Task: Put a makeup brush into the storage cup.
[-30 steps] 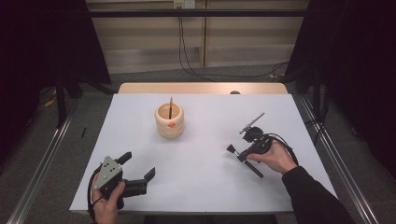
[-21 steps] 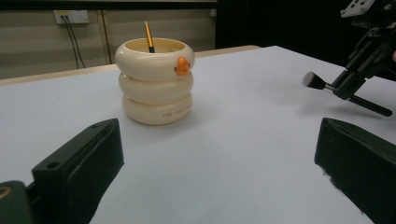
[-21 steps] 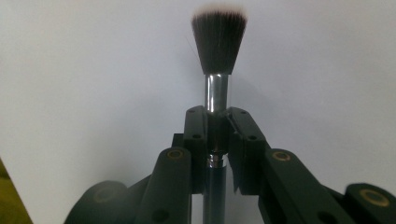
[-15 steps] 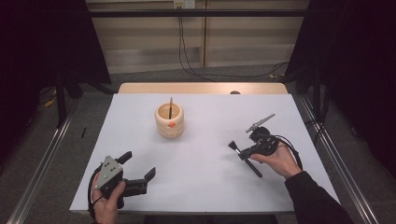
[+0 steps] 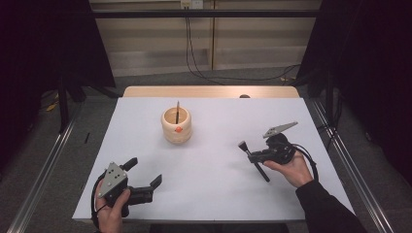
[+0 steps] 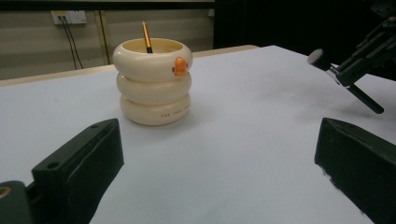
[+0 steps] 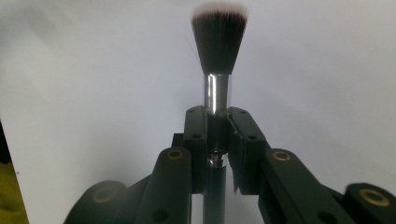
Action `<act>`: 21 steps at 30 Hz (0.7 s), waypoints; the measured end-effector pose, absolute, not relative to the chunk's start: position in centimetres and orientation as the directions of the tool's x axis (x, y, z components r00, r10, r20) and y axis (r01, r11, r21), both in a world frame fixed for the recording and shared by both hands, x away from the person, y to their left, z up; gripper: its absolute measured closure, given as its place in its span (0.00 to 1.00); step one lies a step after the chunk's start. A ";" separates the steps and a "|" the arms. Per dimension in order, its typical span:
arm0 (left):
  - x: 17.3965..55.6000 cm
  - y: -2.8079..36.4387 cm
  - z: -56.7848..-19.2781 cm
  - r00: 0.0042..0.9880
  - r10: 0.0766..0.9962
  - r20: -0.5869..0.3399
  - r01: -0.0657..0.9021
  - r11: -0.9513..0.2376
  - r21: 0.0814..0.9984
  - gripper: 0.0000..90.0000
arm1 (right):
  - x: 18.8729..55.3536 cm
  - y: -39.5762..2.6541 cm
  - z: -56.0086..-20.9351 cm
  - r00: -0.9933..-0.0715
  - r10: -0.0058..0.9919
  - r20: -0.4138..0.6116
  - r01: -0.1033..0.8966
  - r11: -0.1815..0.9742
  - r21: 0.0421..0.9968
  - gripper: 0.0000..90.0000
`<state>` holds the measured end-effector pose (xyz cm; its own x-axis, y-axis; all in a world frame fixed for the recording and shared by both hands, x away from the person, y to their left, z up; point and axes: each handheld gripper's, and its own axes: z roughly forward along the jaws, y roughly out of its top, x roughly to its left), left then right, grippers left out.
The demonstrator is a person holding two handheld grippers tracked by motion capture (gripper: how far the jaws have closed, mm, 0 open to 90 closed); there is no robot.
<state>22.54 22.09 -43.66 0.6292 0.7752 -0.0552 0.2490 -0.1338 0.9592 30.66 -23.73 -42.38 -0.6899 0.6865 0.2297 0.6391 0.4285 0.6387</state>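
A: Surface first. A white table (image 5: 214, 194) takes the middle of the high view, with a wooden edge along its top, dark curtains at both sides and cables on the floor behind. Condition: bare apart from one item.

B: The item?

A: A cream holder (image 5: 177, 125) of three stacked rings, upper centre of the sheet, with an orange mark on its top ring. One thin pencil (image 5: 178, 111) stands in it, leaning on the rim. It reads as the place where tools are kept upright, so I judge the work is loading it.

B: Right gripper?

A: The right gripper (image 5: 256, 156) sits at the right of the high view, well apart from the holder. Its jaws are clenched on a brush (image 7: 218, 60), gripping just below the metal collar. In the right gripper view the bristles point up the frame and the handle runs down between the jaws. Holding it near the head leaves the long handle free, which would suit dropping it handle-first into the holder.

B: Left gripper?

A: The left gripper (image 5: 145, 180) is at the lower left, low over the sheet. Jaws spread wide, grasping nothing and touching nothing. In its own view the holder stands between them but farther off. It appears idle, perhaps ready to steady the holder.
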 end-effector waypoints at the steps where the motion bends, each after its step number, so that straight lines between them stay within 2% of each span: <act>1: 22.5 22.0 -43.7 0.630 0.774 -0.058 0.249 -0.131 0.960 0.01 | 30.7 -23.9 -42.3 -0.698 0.677 0.231 0.627 0.423 0.654 0.87; 21: 22.5 21.9 -43.7 0.641 0.766 -0.049 0.243 -0.142 0.960 0.01 | 29.6 -25.4 -40.6 -0.726 0.651 0.220 0.462 0.226 0.858 0.87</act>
